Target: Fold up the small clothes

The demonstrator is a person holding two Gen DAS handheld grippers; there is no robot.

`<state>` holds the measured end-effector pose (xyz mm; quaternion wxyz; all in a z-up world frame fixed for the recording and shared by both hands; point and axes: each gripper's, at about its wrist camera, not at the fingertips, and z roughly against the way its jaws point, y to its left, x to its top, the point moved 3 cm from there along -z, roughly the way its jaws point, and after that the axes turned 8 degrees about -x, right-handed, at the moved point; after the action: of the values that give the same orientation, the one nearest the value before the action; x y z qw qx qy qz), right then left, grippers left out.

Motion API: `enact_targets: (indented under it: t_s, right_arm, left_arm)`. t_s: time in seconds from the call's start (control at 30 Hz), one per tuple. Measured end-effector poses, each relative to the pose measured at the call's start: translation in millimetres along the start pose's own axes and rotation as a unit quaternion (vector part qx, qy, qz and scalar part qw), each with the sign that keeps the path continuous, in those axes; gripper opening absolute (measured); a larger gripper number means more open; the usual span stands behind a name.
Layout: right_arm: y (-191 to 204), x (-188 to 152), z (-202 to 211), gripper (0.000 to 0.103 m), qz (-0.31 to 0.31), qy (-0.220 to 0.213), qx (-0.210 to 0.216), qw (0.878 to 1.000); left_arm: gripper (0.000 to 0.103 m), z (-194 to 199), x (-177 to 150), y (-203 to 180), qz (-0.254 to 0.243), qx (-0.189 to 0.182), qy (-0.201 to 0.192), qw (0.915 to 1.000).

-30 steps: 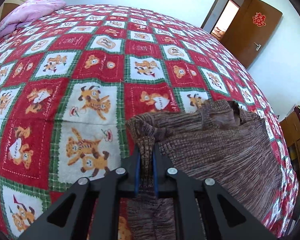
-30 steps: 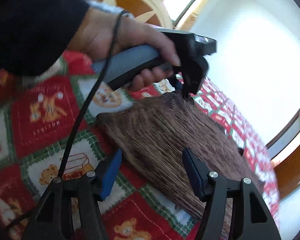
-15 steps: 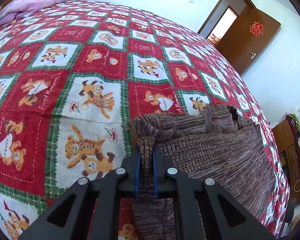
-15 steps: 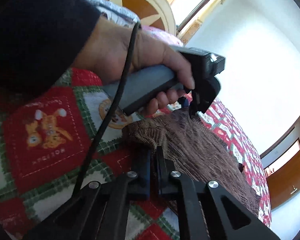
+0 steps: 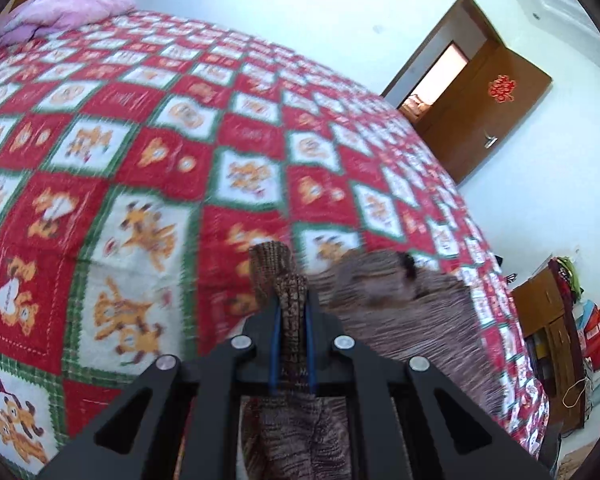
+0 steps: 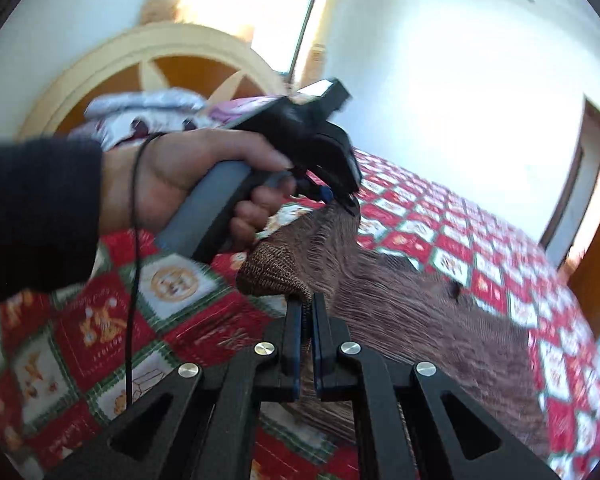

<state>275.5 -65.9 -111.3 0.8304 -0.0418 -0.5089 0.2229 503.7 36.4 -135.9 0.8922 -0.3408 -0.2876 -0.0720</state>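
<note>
On the bedspread (image 5: 148, 168), both grippers' fingers (image 6: 294, 332) apparently clamped on brown knit garment (image 6: 420, 320).

Motion blur smears the far bedspread (image 5: 236, 128) squares and the brown sweater (image 5: 420, 320) at right. The sweater's near end hangs below the frame's edge. A dark sleeve (image 6: 36, 216) is cut off at left.

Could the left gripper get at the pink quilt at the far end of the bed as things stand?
Probably not. The left gripper is shut on the brown knit garment, and the pink quilt lies far across the red patterned bedspread. Nothing blocks the way, but its jaws are occupied.
</note>
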Motion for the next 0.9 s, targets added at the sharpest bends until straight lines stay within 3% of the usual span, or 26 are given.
enact_targets:
  t_s: [0.33, 0.63, 0.9]
  right_arm:
    - [-66.6, -18.2, 15.4, 0.003, -0.101, 0.031, 0.011, 0.994]
    - [-123.9, -48.8, 26.2, 0.003, -0.176, 0.061, 0.002, 0.983]
    - [-172.7, -77.8, 35.4, 0.003, -0.236, 0.087, -0.026, 0.967]
  left_arm:
    - [0.010, -15.8, 12.5, -83.1, -0.048, -0.027, 0.003, 0.9985]
    - [0.010, -48.4, 19.7, -118.5, -0.022, -0.042, 0.019, 0.9987]
    - [0.010, -95.1, 21.7, -162.7, -0.029, -0.056, 0.043, 0.9971]
